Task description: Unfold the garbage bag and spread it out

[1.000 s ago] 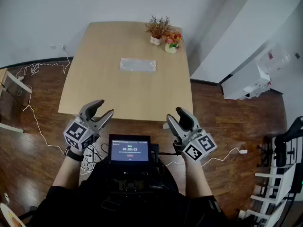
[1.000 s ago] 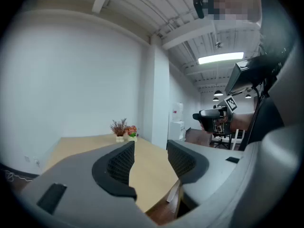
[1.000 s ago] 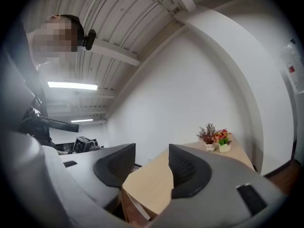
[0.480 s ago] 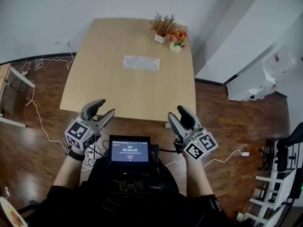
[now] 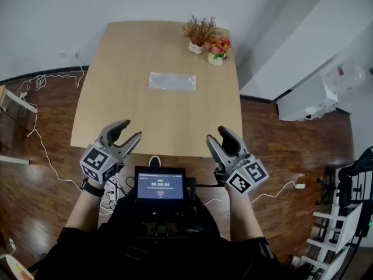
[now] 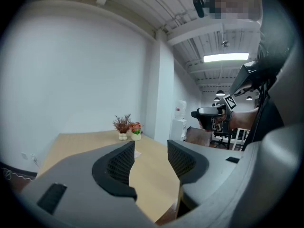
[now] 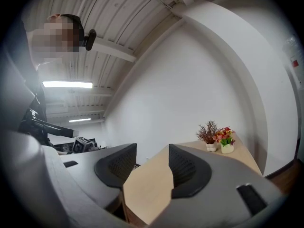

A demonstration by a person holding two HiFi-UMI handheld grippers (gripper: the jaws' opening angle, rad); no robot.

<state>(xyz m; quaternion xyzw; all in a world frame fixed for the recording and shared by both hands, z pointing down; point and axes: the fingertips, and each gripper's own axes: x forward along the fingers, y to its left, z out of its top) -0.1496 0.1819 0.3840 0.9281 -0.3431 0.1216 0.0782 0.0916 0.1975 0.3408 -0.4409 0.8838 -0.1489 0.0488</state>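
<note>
The folded garbage bag (image 5: 172, 81) lies flat on the surface (image 5: 157, 124), upper middle of the frame, well apart from the left claw (image 5: 128, 131) and right claw (image 5: 217, 136) below. Both gape empty; the right has just closed slightly. Likely thin, light, slippery film: pinch 1 loose corner.

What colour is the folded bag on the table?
The bag is translucent pale grey; head view.

Head view looks steeply down; 2 gripper views look nearly level — all 3 share the table (image 5: 157, 115).
</note>
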